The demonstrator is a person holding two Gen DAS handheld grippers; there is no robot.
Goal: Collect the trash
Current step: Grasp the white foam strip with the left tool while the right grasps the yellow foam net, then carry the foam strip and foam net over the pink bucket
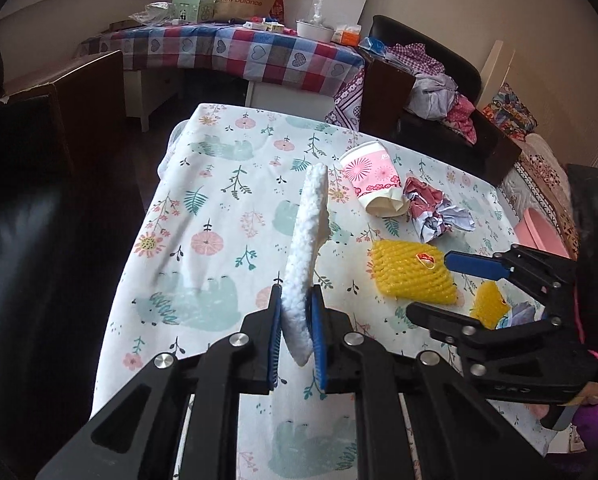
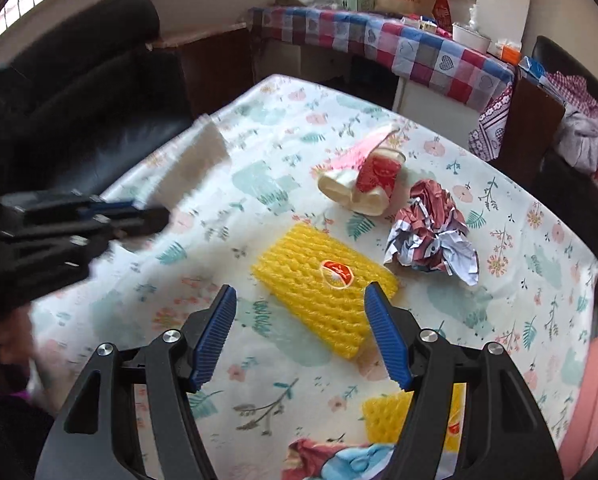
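Note:
My left gripper (image 1: 295,302) is shut on a white foam sheet (image 1: 307,240) and holds it edge-on above the floral tablecloth (image 1: 219,216). My right gripper (image 2: 301,304) is open, just above a yellow foam fruit net (image 2: 323,284) with a red sticker; it also shows in the left wrist view (image 1: 413,270). A crushed pink paper cup (image 1: 373,182) lies beyond, beside a crumpled paper ball (image 1: 435,208). In the right wrist view the cup (image 2: 363,180) and the paper ball (image 2: 431,232) lie behind the net. A second yellow net (image 2: 391,412) lies near the right fingers.
A black sofa (image 1: 27,220) runs along the left of the table. A pink bin (image 1: 539,232) stands off the table's right edge. A checked-cloth table (image 1: 235,50) with bags stands behind. Crumpled coloured paper (image 2: 339,460) lies at the near edge.

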